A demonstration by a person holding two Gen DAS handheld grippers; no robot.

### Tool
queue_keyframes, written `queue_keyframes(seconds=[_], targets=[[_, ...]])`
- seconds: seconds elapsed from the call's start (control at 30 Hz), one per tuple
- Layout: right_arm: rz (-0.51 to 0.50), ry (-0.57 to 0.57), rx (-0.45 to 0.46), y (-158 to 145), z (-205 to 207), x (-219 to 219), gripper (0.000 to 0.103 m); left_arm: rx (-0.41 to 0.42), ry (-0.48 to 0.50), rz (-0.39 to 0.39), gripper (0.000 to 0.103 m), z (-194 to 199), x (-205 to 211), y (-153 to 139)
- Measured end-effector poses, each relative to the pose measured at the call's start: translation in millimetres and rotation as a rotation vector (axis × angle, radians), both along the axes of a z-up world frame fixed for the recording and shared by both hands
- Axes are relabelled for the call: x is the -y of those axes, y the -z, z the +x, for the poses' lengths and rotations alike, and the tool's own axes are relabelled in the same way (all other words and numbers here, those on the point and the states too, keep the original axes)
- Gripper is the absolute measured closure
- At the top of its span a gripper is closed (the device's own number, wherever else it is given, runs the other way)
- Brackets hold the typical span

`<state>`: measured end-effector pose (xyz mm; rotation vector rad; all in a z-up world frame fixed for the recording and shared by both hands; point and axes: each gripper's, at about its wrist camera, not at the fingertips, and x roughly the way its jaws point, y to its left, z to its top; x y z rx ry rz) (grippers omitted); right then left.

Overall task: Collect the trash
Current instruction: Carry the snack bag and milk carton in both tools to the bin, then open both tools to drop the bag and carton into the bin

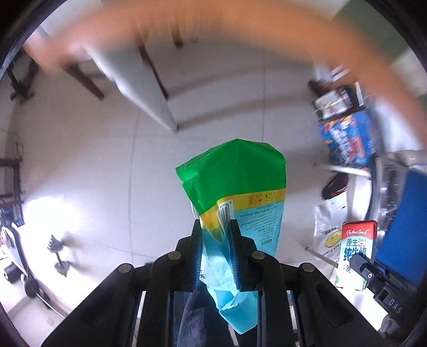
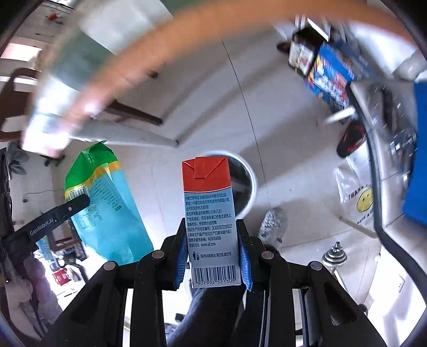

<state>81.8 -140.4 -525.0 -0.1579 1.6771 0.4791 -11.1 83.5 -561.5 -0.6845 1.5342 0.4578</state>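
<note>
My left gripper (image 1: pixel 216 227) points down at the floor, shut on a crumpled plastic bag (image 1: pixel 237 176) coloured green, yellow and light blue. To its right stands a red-topped milk carton (image 1: pixel 357 248) with one black finger of the other gripper across it. In the right wrist view, my right gripper (image 2: pixel 210 227) is shut on that milk carton (image 2: pixel 208 202), its blue pads pressing both sides. A round white-rimmed bin (image 2: pixel 252 181) sits on the floor just behind the carton, partly hidden. At left, the plastic bag (image 2: pixel 106 213) hangs in the left gripper's fingers (image 2: pixel 66 209).
White tiled floor (image 1: pixel 106 160) lies below. A blurred orange table edge (image 1: pixel 240 24) arcs overhead, with dark chair legs (image 1: pixel 82 77) under it. A blue printed box (image 2: pixel 333 77), a black-and-red slipper (image 2: pixel 349 138), a smiley plastic bag (image 2: pixel 360 197) and crumpled grey trash (image 2: pixel 273 221) lie right.
</note>
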Motion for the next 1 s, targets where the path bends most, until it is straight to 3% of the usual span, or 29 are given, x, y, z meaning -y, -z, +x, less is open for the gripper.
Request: queue_keyframes(seconds=[0.1,0.2,0.3,0.37,0.43,0.5,0.53,0.57,0.6,0.67,0.87,1.0], targets=[[-0.027,0.002,-0.03,73,-3,3,0.069,-0.048,-0.017,-0.061,0.086,7,4,81],[-0.037,0.014,-0.061,137,-3,5,0.069,-0.069,-0.004,-0.123,0.079,13,14,141],[-0.031,0.003,-0.089,201,-4,0,0.068,-0.097,0.028,-0.146,0.075,19,25,183],[-0.03,-0.006,-0.111,236,-8,-3,0.068,-0.109,0.033,-0.155,0.056,18,28,200],[-0.043,-0.007,-0.138,264,-10,-7,0.067,-0.106,0.031,-0.141,0.016,14,27,208],[-0.043,0.006,-0.168,290,-10,-7,0.061,-0.103,0.026,-0.107,0.009,6,25,209],[-0.045,0.013,-0.178,301,-11,-6,0.045,-0.103,0.022,-0.099,0.007,1,23,210],[-0.048,0.02,-0.175,308,-11,-5,0.029,-0.102,0.02,-0.091,0.004,-2,22,208],[-0.047,0.022,-0.17,311,-12,-5,0.024,-0.103,0.024,-0.065,0.0,-6,22,205],[-0.054,0.009,-0.146,312,-15,-7,0.005,-0.102,0.034,-0.018,0.0,-12,19,202],[-0.158,-0.07,-0.018,295,-24,-22,0.001,-0.077,0.069,0.103,0.0,-23,18,176],[-0.211,-0.091,0.05,277,-23,-24,0.001,-0.069,0.091,0.143,0.0,-27,22,160]])
